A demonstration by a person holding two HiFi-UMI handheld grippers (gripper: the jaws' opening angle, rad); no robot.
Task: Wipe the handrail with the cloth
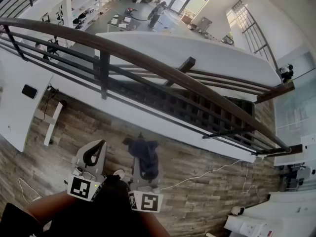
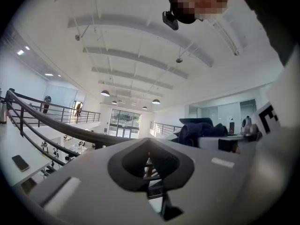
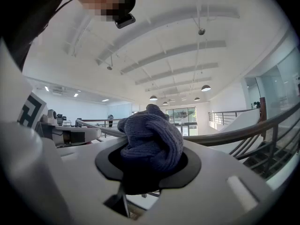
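Observation:
The dark brown handrail (image 1: 148,60) runs from upper left to lower right, topping a black metal railing. It also appears as a curved bar in the left gripper view, handrail (image 2: 70,128), and in the right gripper view, handrail (image 3: 243,132). My right gripper (image 1: 144,158) is shut on a bunched dark blue cloth (image 1: 143,151), which fills the jaws up close, cloth (image 3: 152,142). My left gripper (image 1: 100,144) is beside it on the left, shut with nothing in it (image 2: 149,143). Both are held low over the wood floor, short of the rail and not touching it.
A black post (image 1: 104,73) and horizontal bars stand under the rail, with an open atrium beyond. A white cable (image 1: 207,172) trails across the wood floor (image 1: 212,196) to a power strip (image 1: 252,228) at the lower right. A white wall panel (image 1: 19,98) is at left.

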